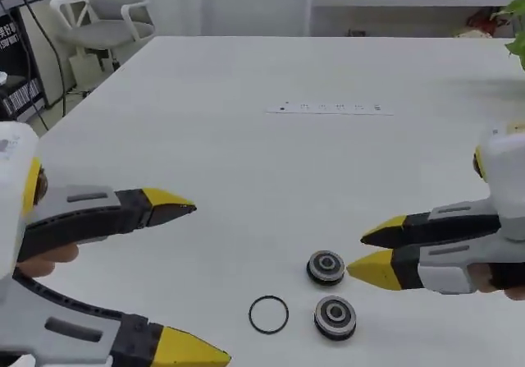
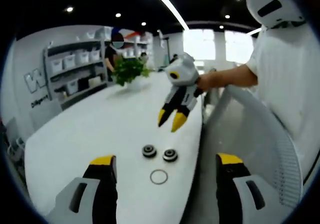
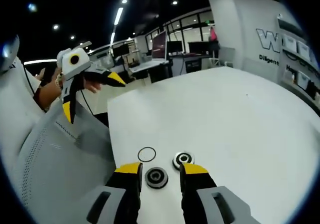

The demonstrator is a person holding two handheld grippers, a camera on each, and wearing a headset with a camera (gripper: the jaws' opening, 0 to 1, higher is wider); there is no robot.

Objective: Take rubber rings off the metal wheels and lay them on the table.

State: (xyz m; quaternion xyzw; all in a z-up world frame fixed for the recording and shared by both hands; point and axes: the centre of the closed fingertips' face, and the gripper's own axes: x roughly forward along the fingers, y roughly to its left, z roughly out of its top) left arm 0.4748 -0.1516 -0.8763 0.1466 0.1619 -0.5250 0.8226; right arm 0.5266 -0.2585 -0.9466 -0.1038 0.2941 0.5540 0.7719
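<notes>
Near the table's (image 1: 246, 137) front edge, the farther wheel (image 1: 326, 268) and nearer wheel (image 1: 335, 317) show silvery hubs in black rubber. A thin black loose ring (image 1: 268, 314) lies flat beside them. The right gripper's (image 1: 357, 252) jaws are narrowly parted by the farther wheel, and the left gripper's (image 1: 209, 282) are spread wide.

On the table (image 1: 246, 153), the far wheel (image 1: 326, 267) sits behind the near wheel (image 1: 335, 316), the rubber ring (image 1: 250, 314) at its left.
</notes>
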